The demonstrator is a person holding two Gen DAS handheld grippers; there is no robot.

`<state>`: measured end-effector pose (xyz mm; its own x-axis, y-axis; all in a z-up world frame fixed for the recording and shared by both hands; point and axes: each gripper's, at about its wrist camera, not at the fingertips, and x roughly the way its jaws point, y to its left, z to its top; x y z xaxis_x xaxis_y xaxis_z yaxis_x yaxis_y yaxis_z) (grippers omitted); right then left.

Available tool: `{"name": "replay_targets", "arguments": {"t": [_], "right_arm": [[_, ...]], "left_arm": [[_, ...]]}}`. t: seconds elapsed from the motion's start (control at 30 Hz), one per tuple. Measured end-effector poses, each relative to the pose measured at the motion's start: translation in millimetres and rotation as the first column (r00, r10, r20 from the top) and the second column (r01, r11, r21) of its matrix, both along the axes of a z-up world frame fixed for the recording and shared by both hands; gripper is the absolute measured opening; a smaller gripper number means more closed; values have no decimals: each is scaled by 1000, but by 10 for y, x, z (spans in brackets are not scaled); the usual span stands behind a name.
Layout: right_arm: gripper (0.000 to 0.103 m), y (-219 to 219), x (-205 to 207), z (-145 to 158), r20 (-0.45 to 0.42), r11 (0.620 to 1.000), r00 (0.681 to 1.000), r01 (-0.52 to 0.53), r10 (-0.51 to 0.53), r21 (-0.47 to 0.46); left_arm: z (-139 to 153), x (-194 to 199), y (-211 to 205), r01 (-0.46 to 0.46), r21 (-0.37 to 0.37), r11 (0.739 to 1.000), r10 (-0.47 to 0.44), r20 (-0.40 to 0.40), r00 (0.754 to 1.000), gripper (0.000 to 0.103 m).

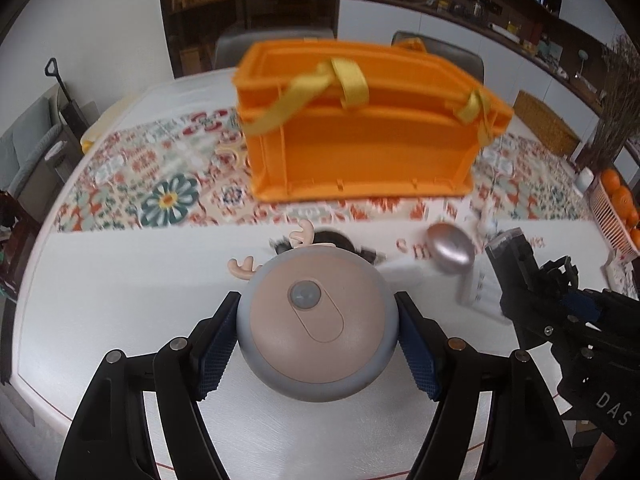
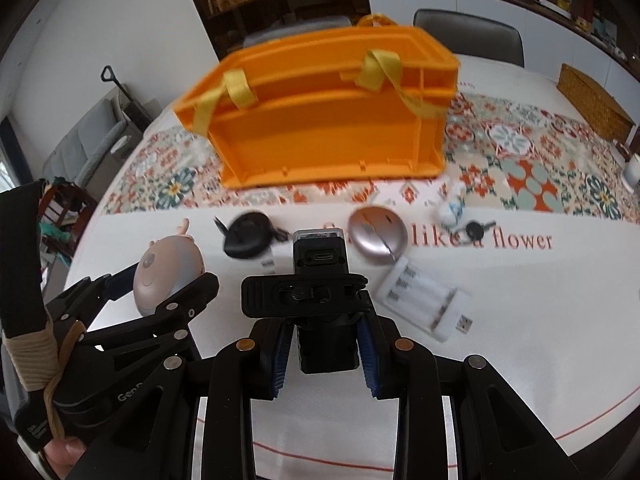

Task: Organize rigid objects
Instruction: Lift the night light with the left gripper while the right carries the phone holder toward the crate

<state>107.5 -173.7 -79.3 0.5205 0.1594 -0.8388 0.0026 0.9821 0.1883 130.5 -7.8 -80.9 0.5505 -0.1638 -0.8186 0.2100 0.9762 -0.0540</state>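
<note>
My left gripper point(image 1: 318, 344) is shut on a round grey and beige deer-shaped light point(image 1: 316, 320) with small antlers, held above the white table. The right wrist view shows that light point(image 2: 168, 268) at the left, between the left gripper's fingers point(image 2: 200, 286). My right gripper point(image 2: 324, 360) is shut on a black clip-on device point(image 2: 320, 300) with a USB port at its far end. An orange crate point(image 1: 360, 136) point(image 2: 320, 128) with yellow ribbon handles stands open beyond both grippers on the patterned runner.
On the table lie a black cable reel point(image 2: 246, 236), a silver oval case point(image 2: 378, 232) point(image 1: 452, 250), a white battery charger point(image 2: 424, 300), a dark key point(image 2: 476, 230) and a small white figure point(image 2: 452, 208). A basket of oranges point(image 1: 620, 208) sits far right. Chairs stand behind the table.
</note>
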Motion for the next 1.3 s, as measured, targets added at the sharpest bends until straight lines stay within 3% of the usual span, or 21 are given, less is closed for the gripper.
{"name": "replay_targets", "arguments": {"t": [0.57,0.93,1.3], "right_arm": [[31,229,352,611,97,999,994,52,-52,7],[31,352,484,824,152,993,982,117,-115,-7],[31,239,761,974,178,995,979,104,-101,-4]], "left_arm": [[673,471,242,87,-35,996,-83,115,990,74],[846,652,295,155,-36,987,-148,149,978,74],[993,882,197,129,-74,989,-116,152,981,74]]}}
